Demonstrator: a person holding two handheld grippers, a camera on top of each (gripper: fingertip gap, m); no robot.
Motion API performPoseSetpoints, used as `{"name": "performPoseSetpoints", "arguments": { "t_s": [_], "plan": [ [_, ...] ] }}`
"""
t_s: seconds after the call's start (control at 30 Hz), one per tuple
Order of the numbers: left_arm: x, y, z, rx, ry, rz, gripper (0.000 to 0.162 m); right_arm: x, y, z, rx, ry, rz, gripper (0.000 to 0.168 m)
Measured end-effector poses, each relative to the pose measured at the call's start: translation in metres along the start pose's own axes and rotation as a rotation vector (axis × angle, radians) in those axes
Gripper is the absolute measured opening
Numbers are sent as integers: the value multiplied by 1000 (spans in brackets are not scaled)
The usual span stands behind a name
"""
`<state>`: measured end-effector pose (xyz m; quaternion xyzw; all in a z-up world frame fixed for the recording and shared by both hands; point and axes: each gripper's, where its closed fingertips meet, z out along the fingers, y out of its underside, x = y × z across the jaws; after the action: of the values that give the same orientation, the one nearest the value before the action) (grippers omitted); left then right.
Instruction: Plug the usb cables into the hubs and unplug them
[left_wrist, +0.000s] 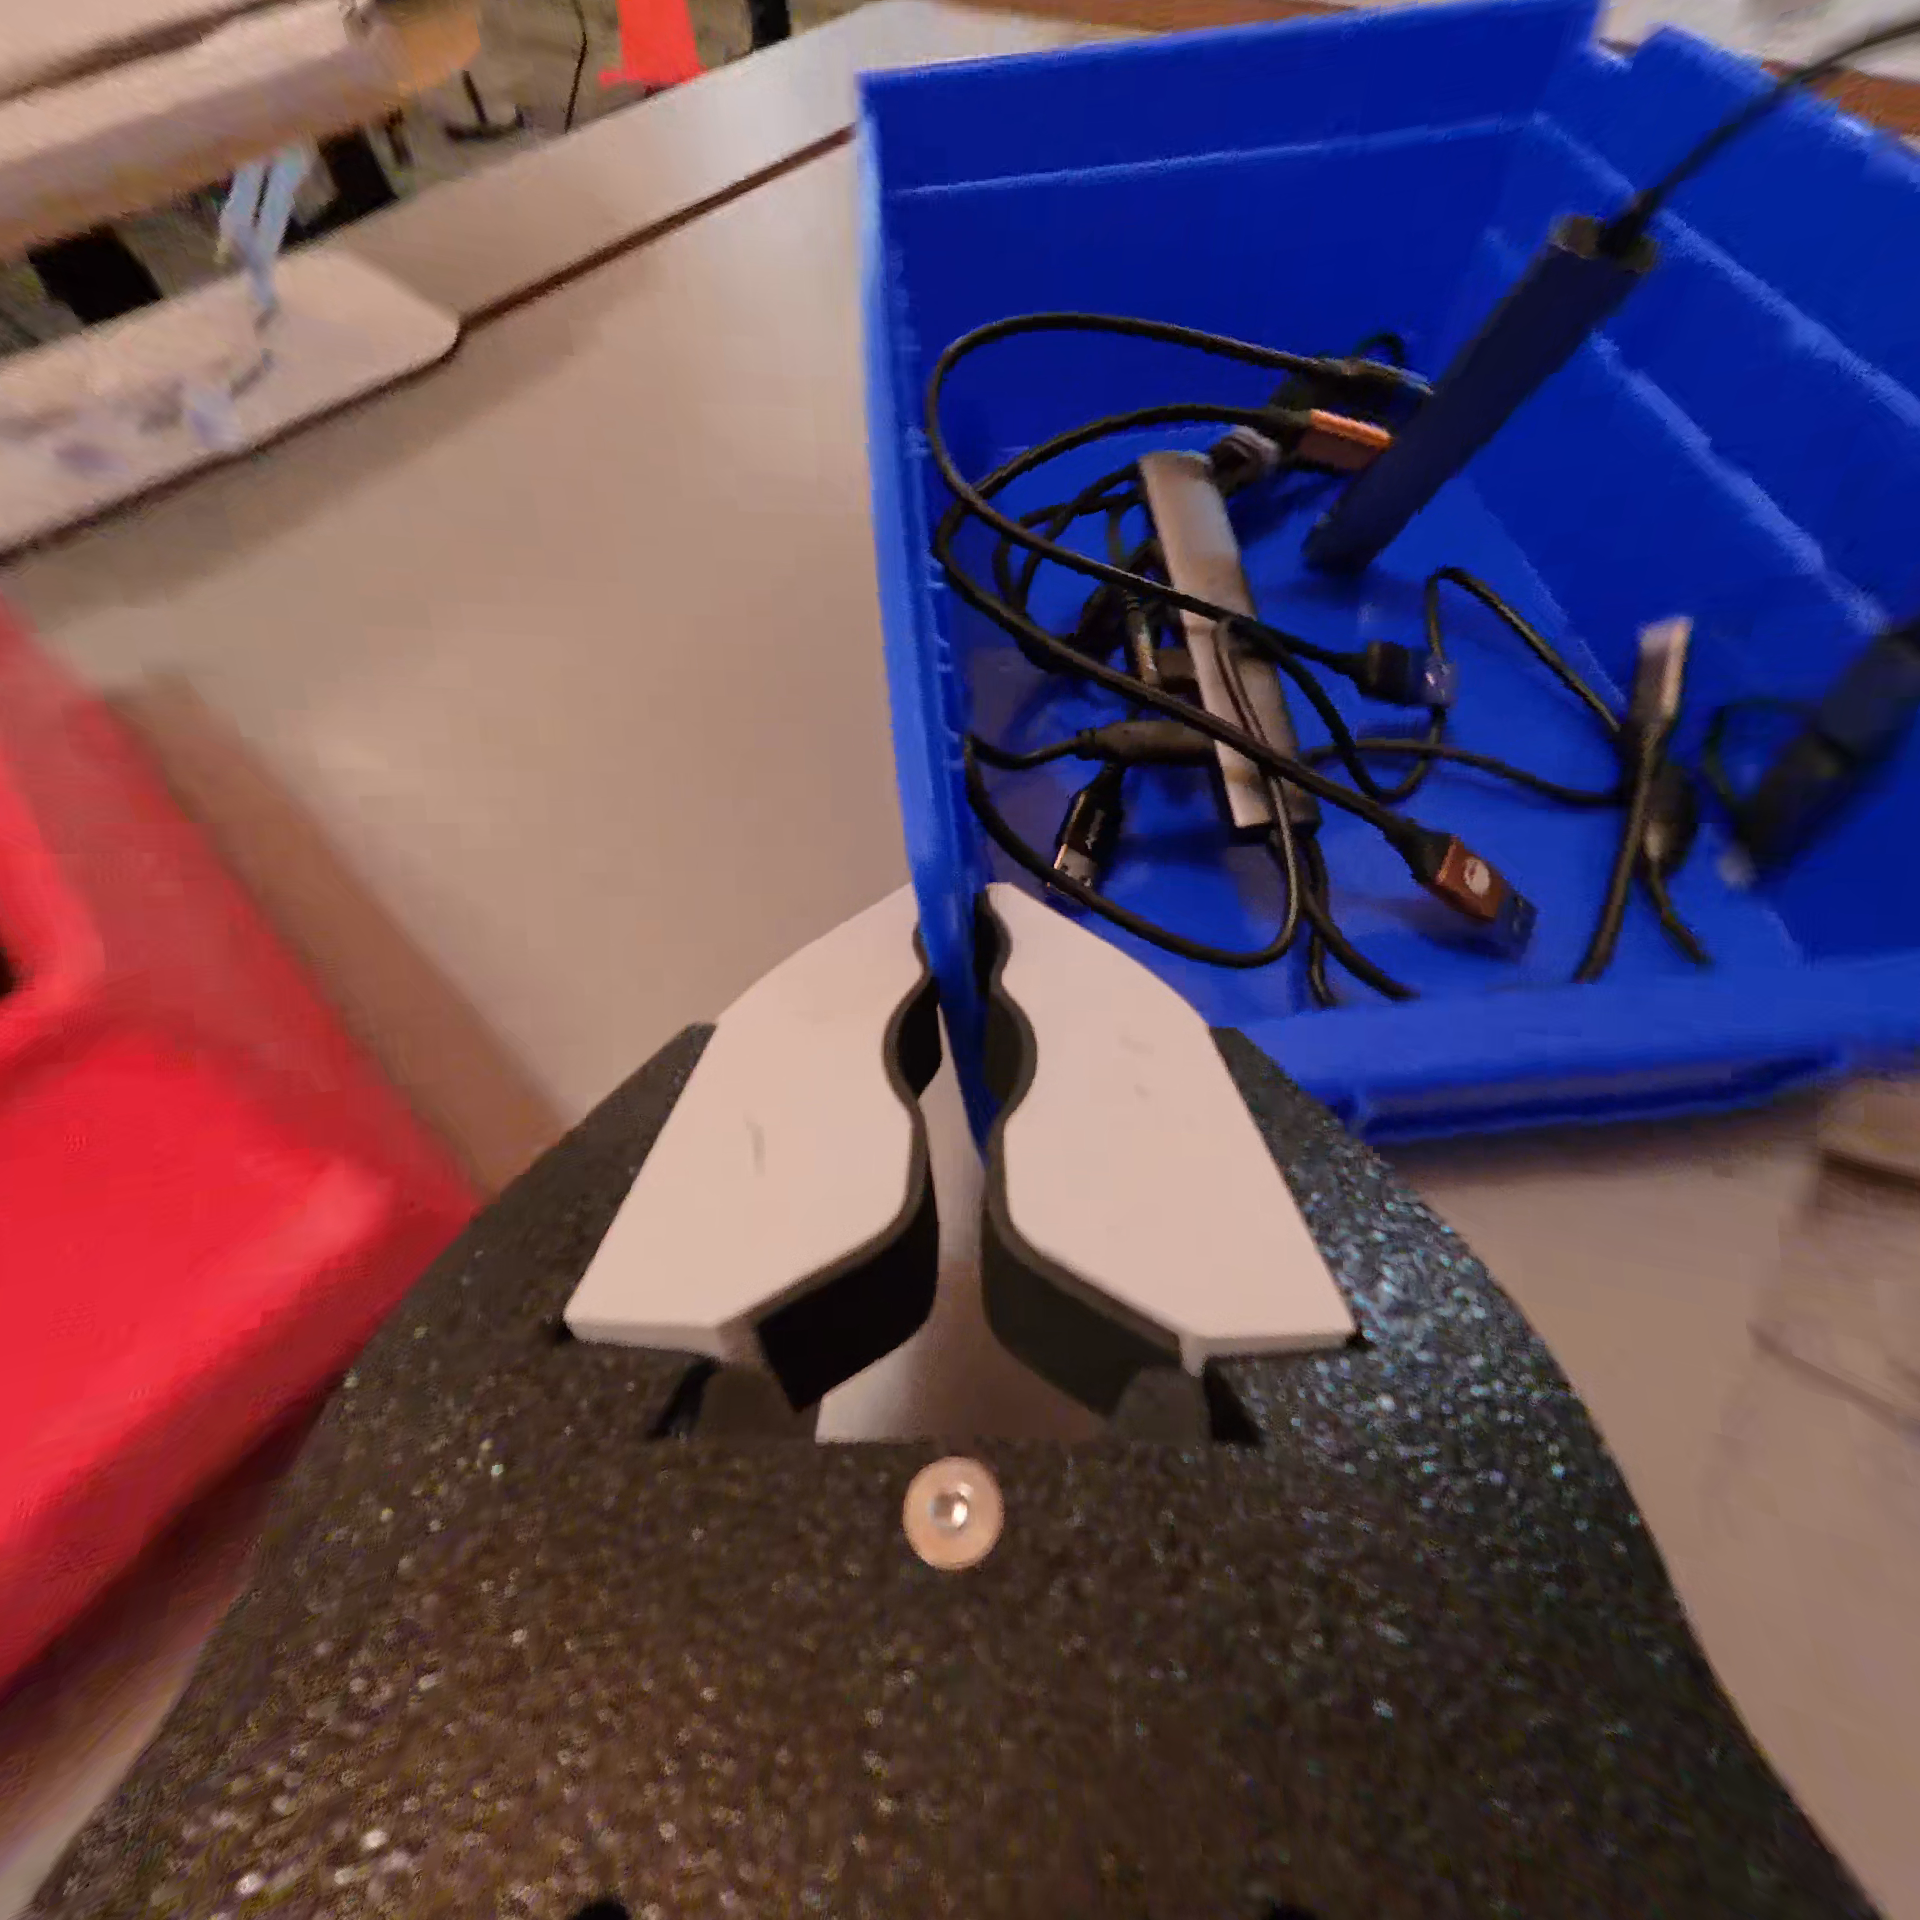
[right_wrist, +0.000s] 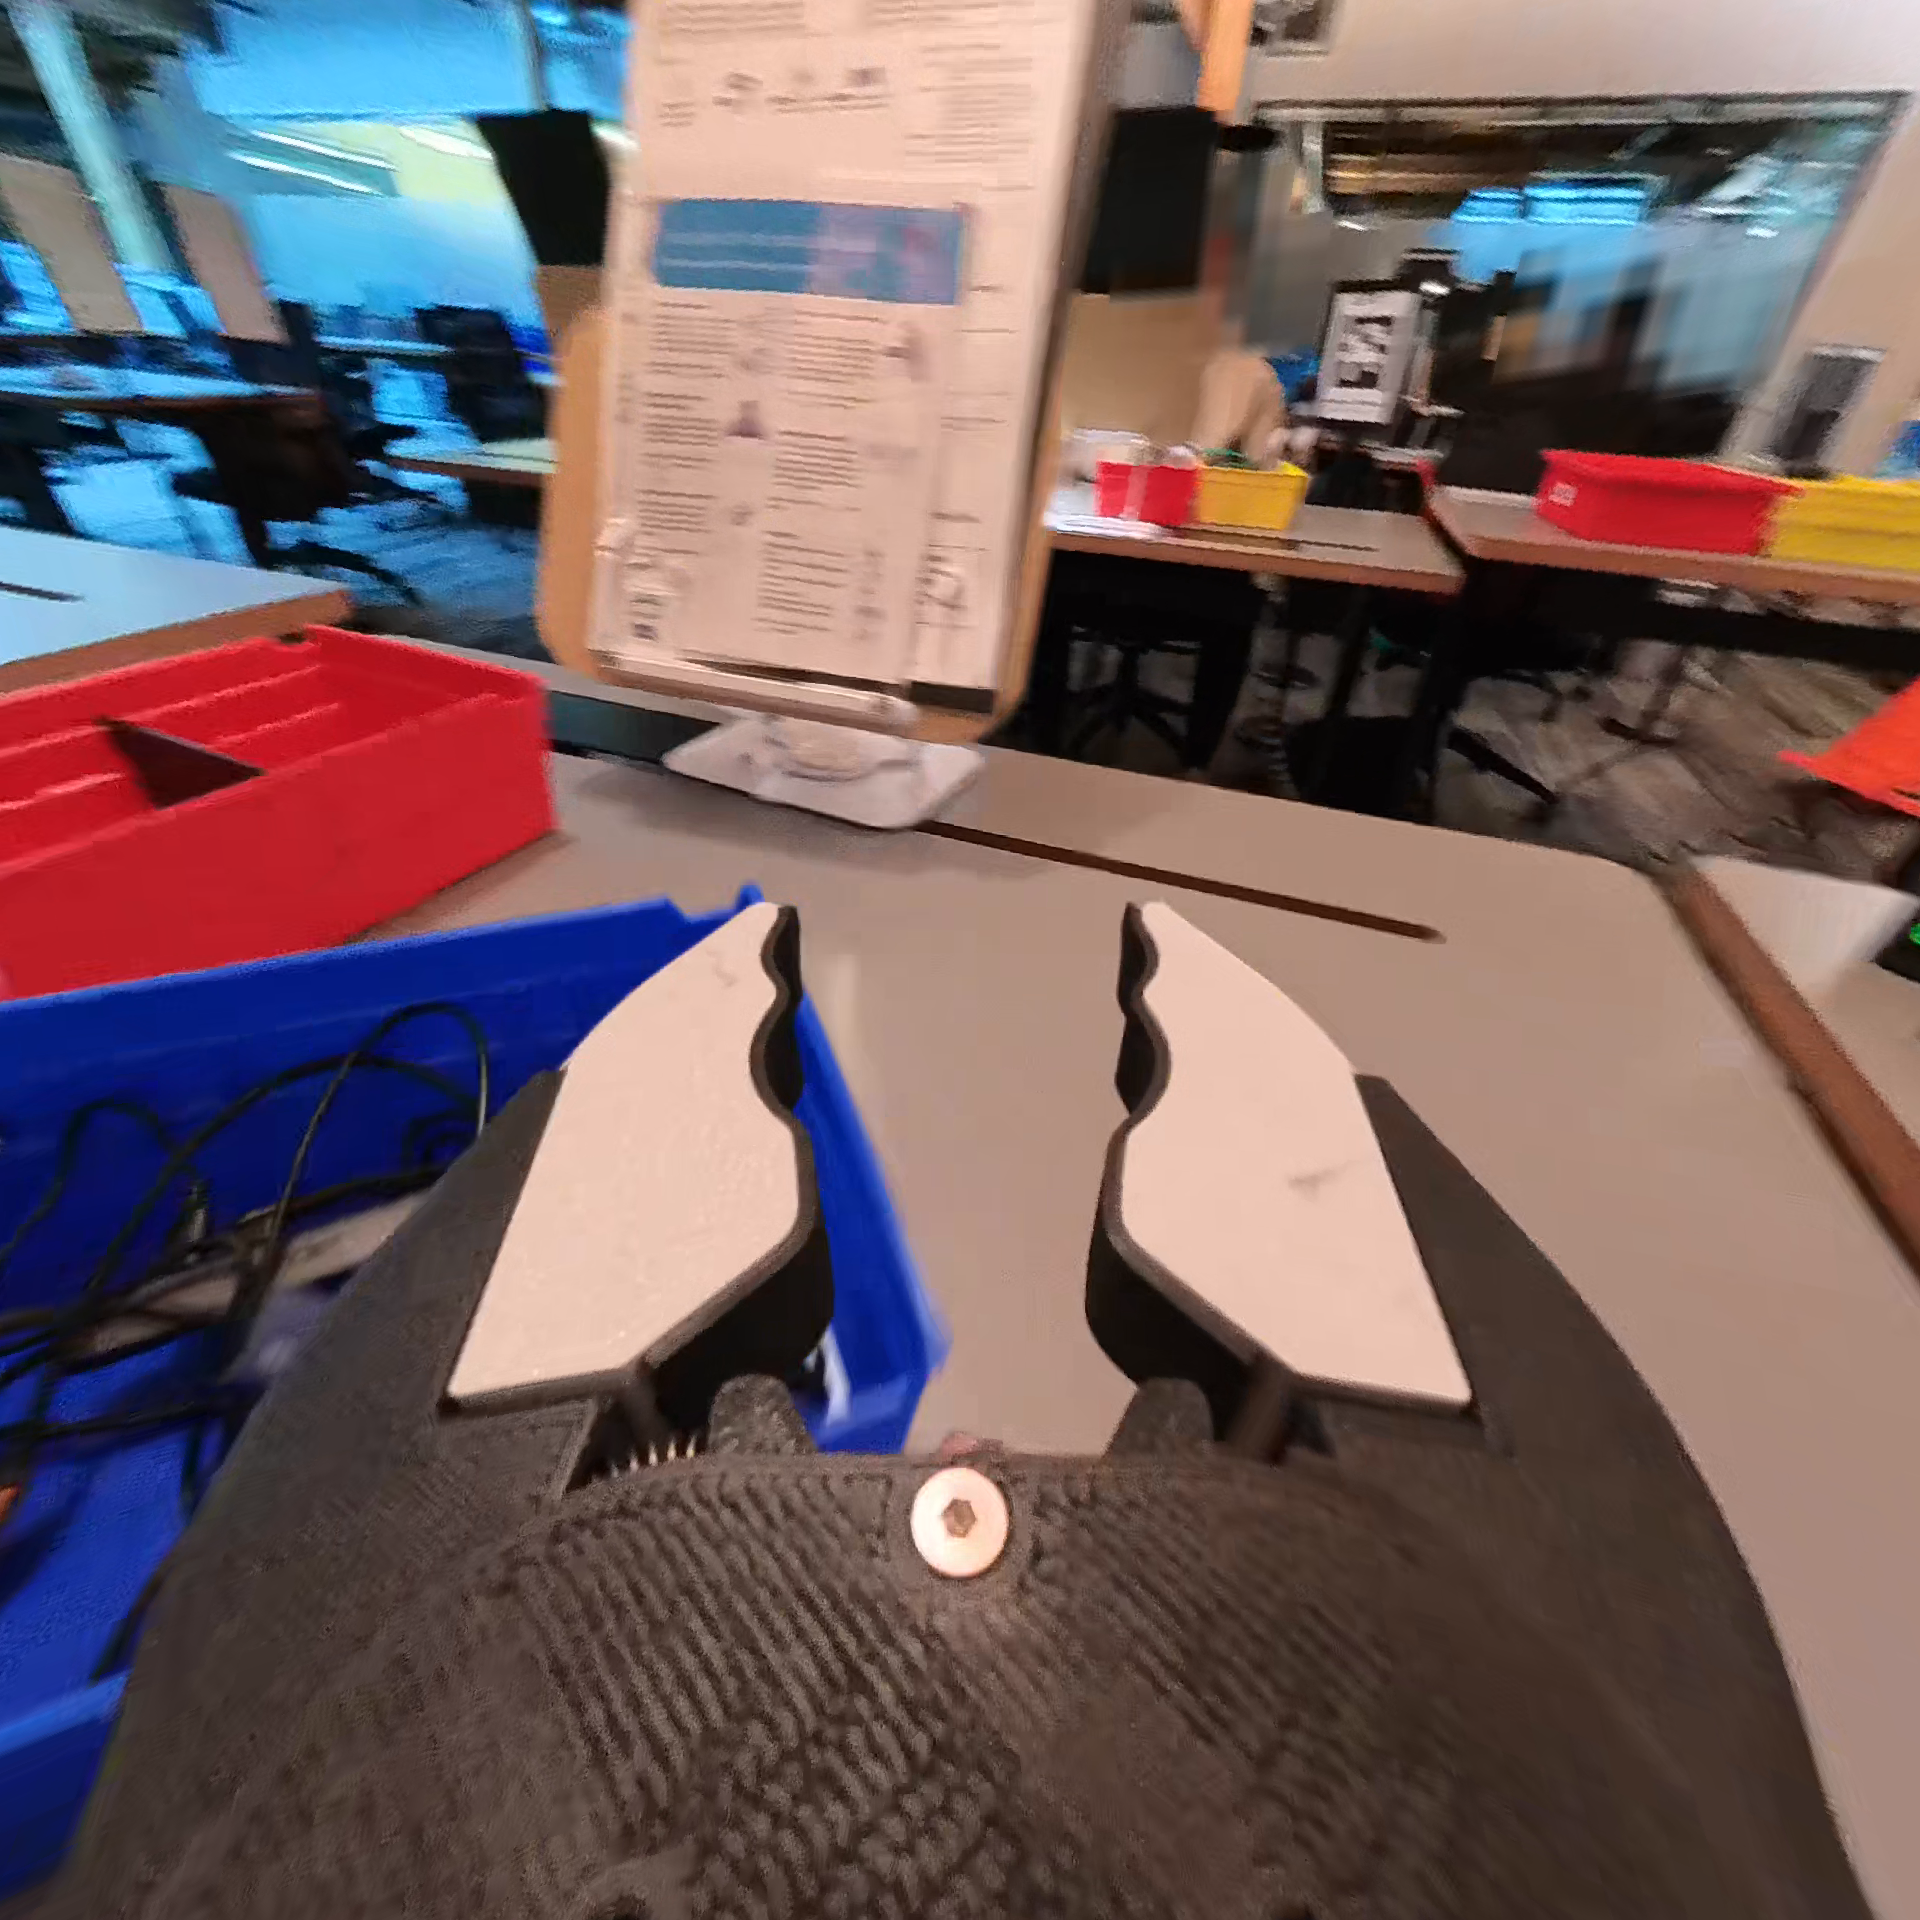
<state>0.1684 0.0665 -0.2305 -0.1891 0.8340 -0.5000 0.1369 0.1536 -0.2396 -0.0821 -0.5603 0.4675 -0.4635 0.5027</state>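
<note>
A blue bin (left_wrist: 1143, 208) holds a tangle of black USB cables (left_wrist: 1039, 582), a grey hub (left_wrist: 1216, 634) lying flat, a dark hub (left_wrist: 1475, 395) leaning on a divider, and another dark hub (left_wrist: 1849, 748) at the right. A brown-tipped USB plug (left_wrist: 1470, 883) lies near the front. My left gripper (left_wrist: 954, 909) is shut with only a narrow slit, empty, just outside the bin's near left corner. My right gripper (right_wrist: 961, 925) is open and empty above the bare table, to the right of the blue bin (right_wrist: 312, 997) and its cables (right_wrist: 312, 1122).
A red bin (left_wrist: 156, 1195) stands left of the blue one and also shows in the right wrist view (right_wrist: 312, 790). A paper-covered board on a white stand (right_wrist: 821, 416) rises at the table's far edge. The grey tabletop (right_wrist: 1351, 1039) lies right of the blue bin. The gap from one gripper's tips to the other's is roughly 35 cm.
</note>
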Motion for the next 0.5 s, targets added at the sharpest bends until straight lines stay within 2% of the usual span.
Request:
{"name": "performPoseSetpoints", "arguments": {
  "t_s": [0.1,0.2,0.4,0.5],
  "plan": [
    [-6,37,-70,-10,36,-49,2,-76,-14,19,39,-179,36,62],
    [-10,68,-130,-23,28,-82,2,-146,-19,45,32,-277,18,69],
    [-25,112,-214,-71,-64,-125,2,-286,-14,122,-133,-459,158,94],
    [-39,132,-249,-94,-103,-152,2,-328,13,168,-282,-414,104,98]
  ]
}}
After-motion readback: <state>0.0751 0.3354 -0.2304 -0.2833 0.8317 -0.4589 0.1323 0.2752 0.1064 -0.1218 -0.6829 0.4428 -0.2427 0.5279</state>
